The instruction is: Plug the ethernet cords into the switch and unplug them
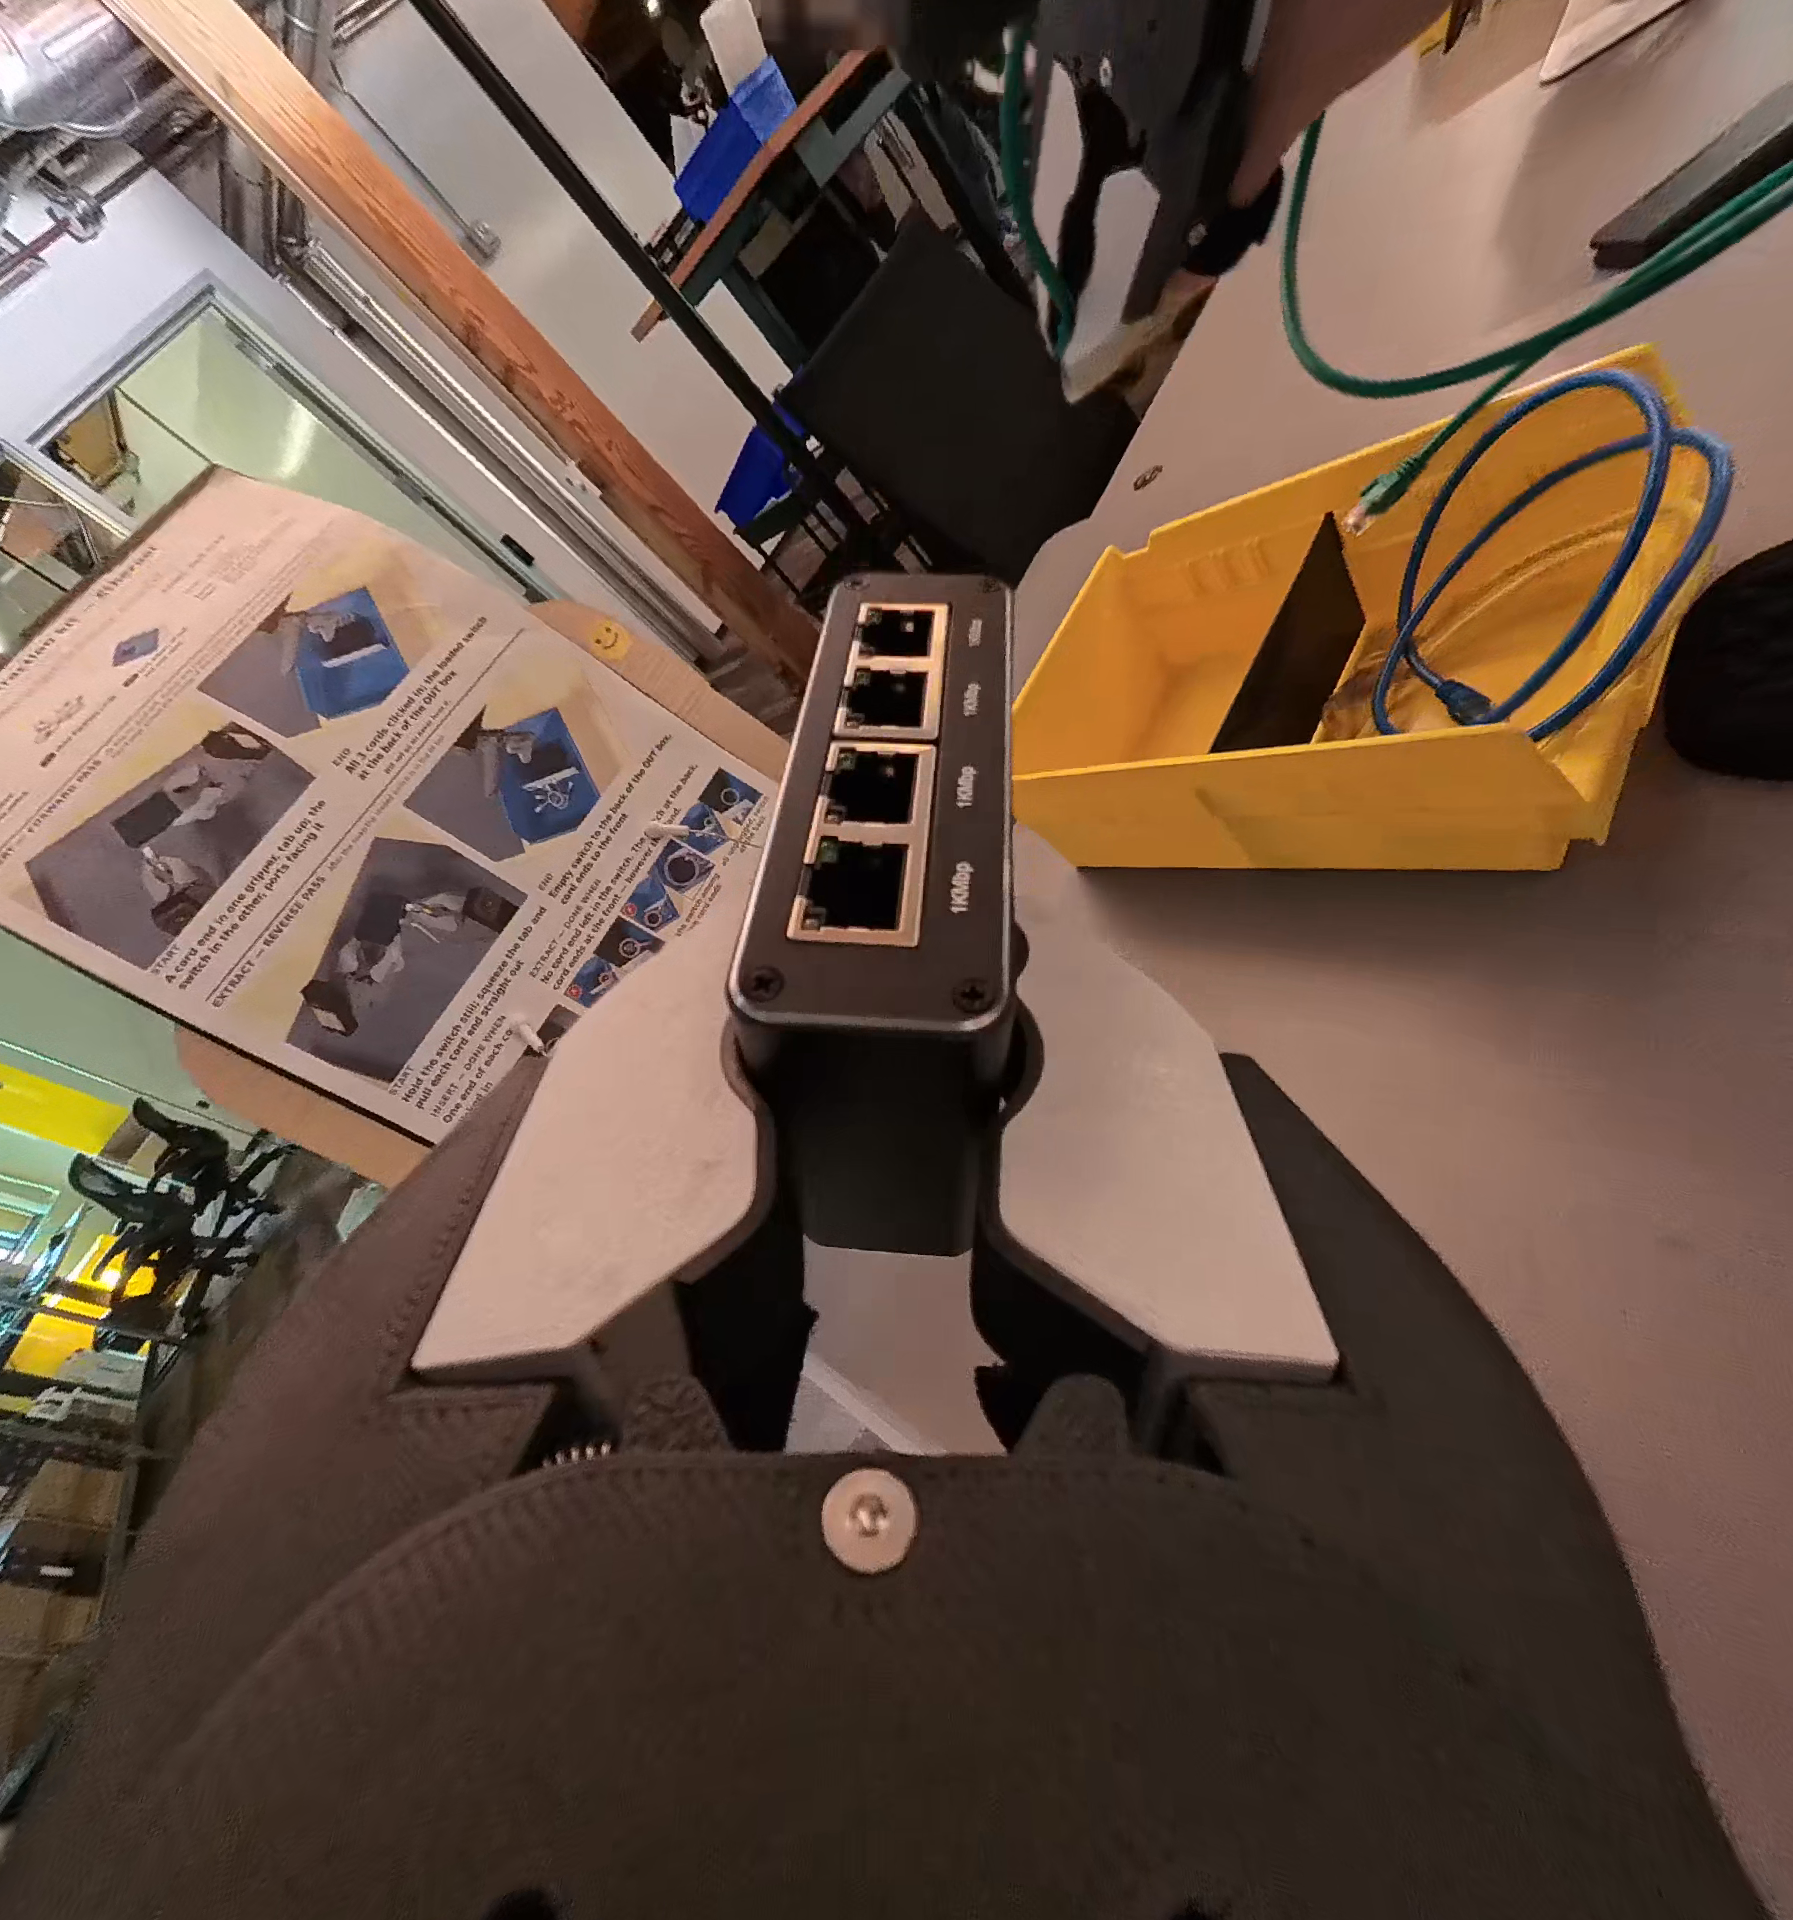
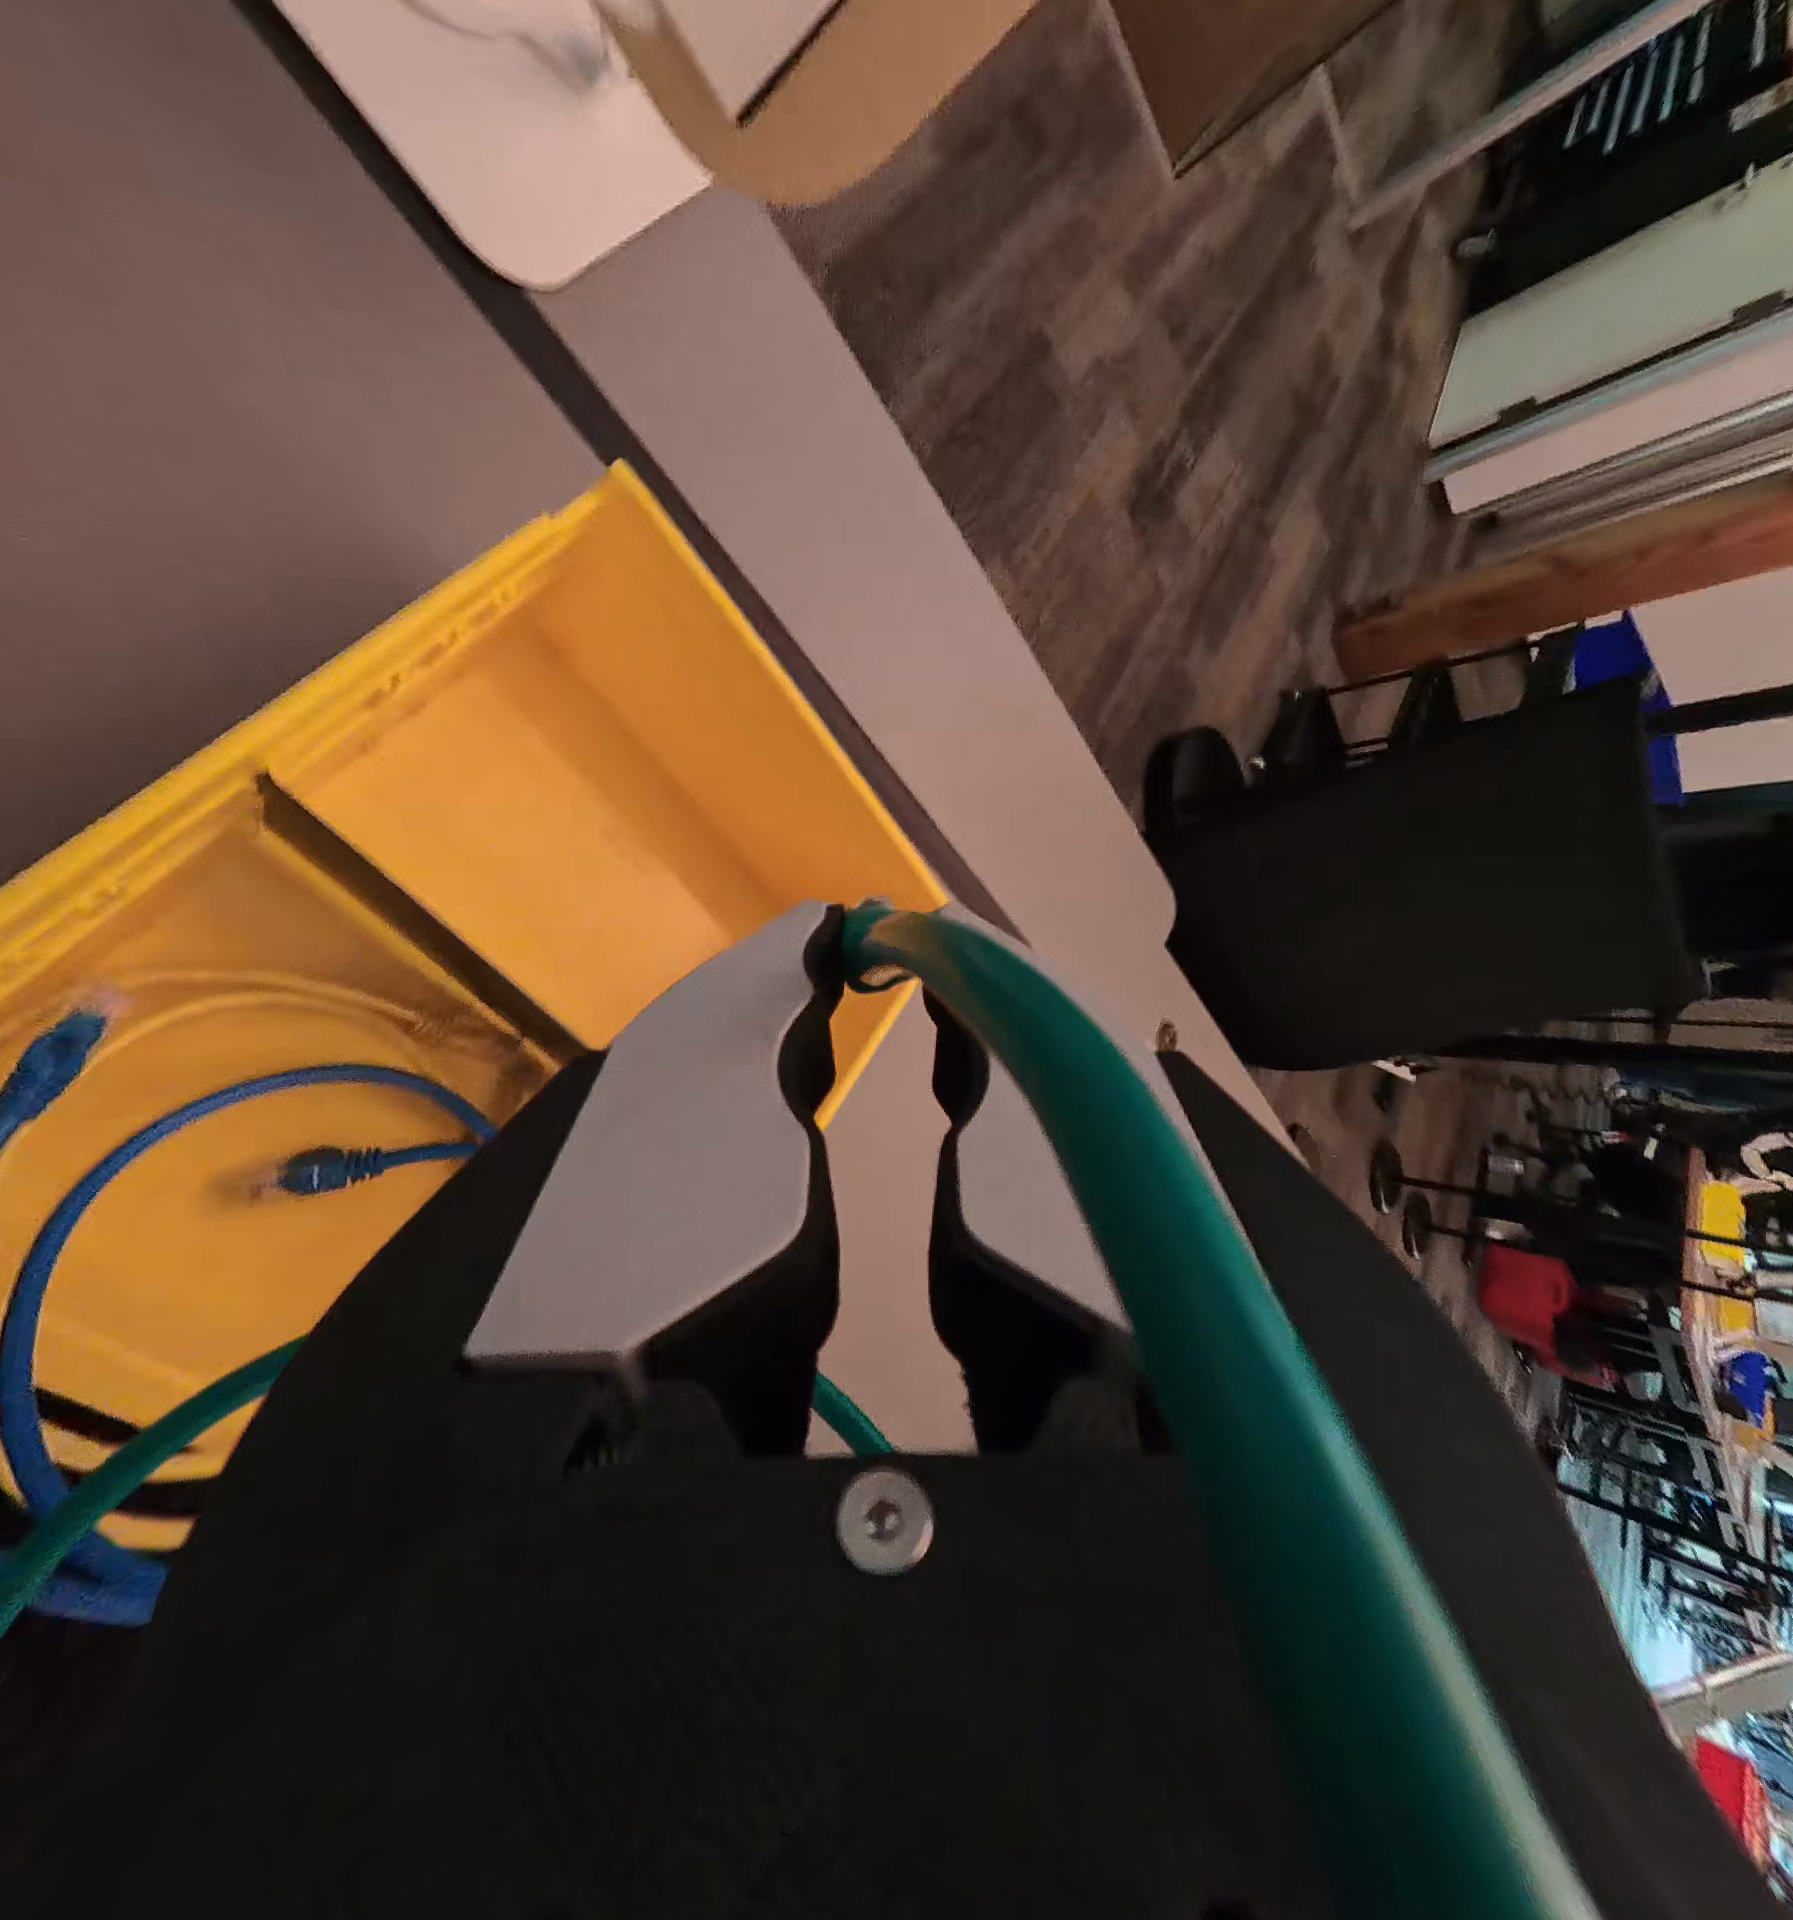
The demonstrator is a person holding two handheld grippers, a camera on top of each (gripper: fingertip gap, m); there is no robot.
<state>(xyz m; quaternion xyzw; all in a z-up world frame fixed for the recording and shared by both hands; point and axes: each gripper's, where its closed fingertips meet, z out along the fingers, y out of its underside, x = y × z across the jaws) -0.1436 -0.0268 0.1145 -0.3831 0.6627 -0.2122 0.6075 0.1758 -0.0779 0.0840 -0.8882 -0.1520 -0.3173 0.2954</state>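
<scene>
Grey tabletop [image 1: 1494,1039] is carrying everything here, running wide across the left wrist view. Yellow bin [image 1: 1287,800] is sitting on it, split by a dark divider [image 1: 1287,655]; the near compartment is lying bare, the far one is holding a coiled blue cord [image 1: 1557,540] with a plug end resting inside. A printed instruction sheet [image 1: 300,810] on a wooden board is standing to the left of the switch in that view. Black switch [image 1: 871,790] is being held up off the tabletop, clamped by its body between the left tongs [image 1: 876,1049], which are closing tight on both its sides; four ports are facing the camera, all showing no plug in them. Green cord [image 2: 1183,1247] is looping over the tabletop and draping into the bin's far compartment, one green plug end [image 1: 1375,499] hanging at the bin's rim. In the right wrist view the right tongs [image 2: 876,966] are hovering over the bin's edge, pinched nearly together at the tips on the green cord, which is running back past the right finger toward the camera; that view is blurry, so the exact grip point is hard to tell. Both views are showing the blue cord's plug ends lying loose in the bin.
</scene>
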